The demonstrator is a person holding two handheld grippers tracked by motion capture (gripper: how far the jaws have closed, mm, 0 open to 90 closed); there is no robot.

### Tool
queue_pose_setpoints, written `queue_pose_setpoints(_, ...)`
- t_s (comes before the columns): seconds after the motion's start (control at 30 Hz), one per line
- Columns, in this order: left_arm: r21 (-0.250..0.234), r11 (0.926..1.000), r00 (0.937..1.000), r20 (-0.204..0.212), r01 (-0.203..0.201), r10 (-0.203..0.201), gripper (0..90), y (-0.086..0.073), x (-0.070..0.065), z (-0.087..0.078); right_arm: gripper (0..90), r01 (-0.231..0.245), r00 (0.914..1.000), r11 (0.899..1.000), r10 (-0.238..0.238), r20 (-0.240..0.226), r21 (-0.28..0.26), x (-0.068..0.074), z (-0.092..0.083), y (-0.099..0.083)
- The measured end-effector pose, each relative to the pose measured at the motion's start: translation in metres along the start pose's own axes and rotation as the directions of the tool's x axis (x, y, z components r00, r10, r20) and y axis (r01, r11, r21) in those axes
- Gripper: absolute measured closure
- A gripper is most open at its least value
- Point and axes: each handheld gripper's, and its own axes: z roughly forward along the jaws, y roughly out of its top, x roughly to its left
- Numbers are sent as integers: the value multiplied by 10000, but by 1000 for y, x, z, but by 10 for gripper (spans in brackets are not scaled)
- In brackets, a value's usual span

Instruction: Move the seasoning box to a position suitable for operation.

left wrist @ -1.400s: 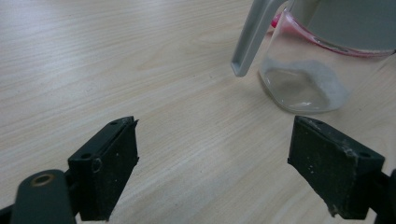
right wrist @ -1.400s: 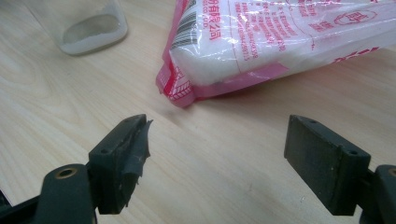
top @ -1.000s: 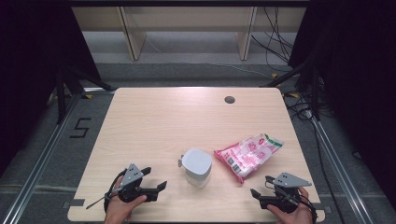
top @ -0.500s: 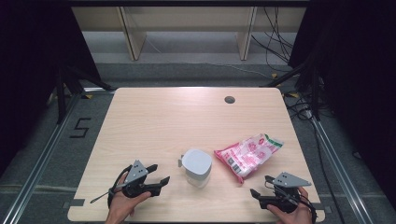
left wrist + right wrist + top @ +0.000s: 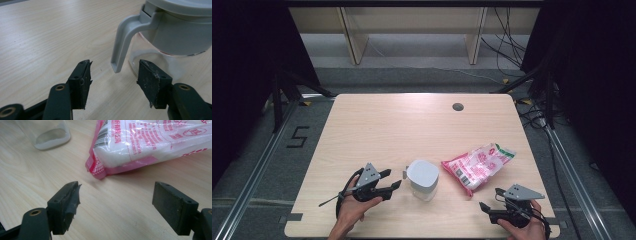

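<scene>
The left gripper (image 5: 395,178) sits at lower centre-left of the high view, pointing right at the jug (image 5: 422,179) just beside it. Its jaws have just been closing and now stand part-spread. In the left gripper view the jug's grey handle (image 5: 123,43) hangs ahead of the gap between the pads (image 5: 81,81), slightly beyond their tips; nothing is pinched yet. The jug, clear-bodied with a grey lid (image 5: 183,7), stands upright near the middle of the counter (image 5: 402,130), lower half of the frame.

The right gripper (image 5: 484,209) rests at lower right, jaws spread wide and empty. The pink bag (image 5: 479,165) lies just beyond it, near the jug but apart from it.

Risks, as I judge them:
- The jaws may narrow too soon. The handle is not yet between the pads, so a tip could strike the handle's free lower end and push the jug away or spin it.
- The right-hand pad in the left gripper view lines up close to the clear wall; it could press the body instead of slipping behind the handle.
- A pinch low on the thin, open-ended handle could let the jug swing or tip when lifted.
- A shoved jug could slide into the bag.
</scene>
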Motion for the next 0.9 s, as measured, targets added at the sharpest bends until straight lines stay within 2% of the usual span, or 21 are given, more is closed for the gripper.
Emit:
queue_pose_setpoints(0.03, -82, 10000, 10000, 50, 42, -41, 459, 1, -1, 3, 225, 259, 9997, 9996, -259, 10, -91, -2, 1, 0)
queue_pose_setpoints(0.1, 37, 9999, 9998, 157, -95, 94, 493, 4, 0, 8, 225, 342, 9994, 9994, -342, -12, -110, -3, 1, 0)
queue_pose_setpoints(0.13, 151, 9994, 9991, 274, -326, 322, 497, 6, 2, 11, 222, 569, 9983, 9982, -570, -79, -180, -5, 1, 1)
queue_pose_setpoints(0.17, 205, 9996, 9991, 374, -206, 198, 497, 7, 1, 15, 222, 569, 9983, 9982, -570, -79, -180, -5, 1, 1)
queue_pose_setpoints(0.2, 241, 9993, 9982, 522, -301, 288, 499, 8, 3, 20, 221, 621, 9981, 9977, -621, 7, -258, -5, 2, 1)
queue_pose_setpoints(0.23, 251, 9993, 9982, 542, -270, 256, 518, 9, 4, 25, 221, 475, 9988, 9985, -479, -141, -277, -4, 1, 1)
queue_pose_setpoints(0.33, 205, 9978, 9960, 647, -625, 611, 570, 11, 6, 32, 221, 618, 9979, 9978, -623, -178, -224, -4, 1, 1)
queue_pose_setpoints(0.37, 249, 9981, 9968, 585, -558, 542, 592, 11, 7, 33, 221, 515, 9986, 9986, -516, -109, -86, -3, 1, 1)
queue_pose_setpoints(0.4, 48, 9988, 9962, 729, -482, 477, 609, 11, 7, 35, 221, 674, 9977, 9977, -674, 5, -91, -5, 2, 1)
queue_pose_setpoints(0.43, -91, 9983, 9939, 942, -572, 578, 654, 12, 6, 37, 221, 563, 9983, 9982, -566, -161, -184, -5, 2, 1)
queue_pose_setpoints(0.5, -155, 9980, 9923, 1066, -611, 624, 676, 12, 6, 38, 221, 611, 9980, 9980, -613, -119, -163, -5, 2, 1)
queue_pose_setpoints(0.57, -239, 9947, 9885, 1113, -1001, 1022, 725, 12, 6, 42, 221, 649, 9979, 9978, -650, -37, -108, -4, 2, 1)
queue_pose_setpoints(0.6, -230, 9958, 9899, 1092, -884, 904, 729, 11, 5, 42, 221, 600, 9982, 9981, -601, -55, -106, -4, 2, 1)
queue_pose_setpoints(0.7, -206, 9944, 9905, 891, -1032, 1046, 738, 11, 4, 40, 222, 564, 9984, 9983, -565, -61, -144, -2, 1, 1)
queue_pose_setpoints(0.77, -240, 9932, 9886, 960, -1139, 1157, 738, 10, 4, 39, 223, 559, 9984, 9984, -560, -81, -104, -2, 1, 1)
queue_pose_setpoints(0.83, -222, 9946, 9908, 881, -1015, 1031, 738, 9, 3, 37, 223, 743, 9970, 9971, -745, -190, -152, -3, 2, 0)
queue_pose_setpoints(0.9, -132, 9929, 9902, 744, -1179, 1186, 738, 8, 1, 34, 223, 772, 9968, 9970, -774, -200, -117, -2, 2, 0)
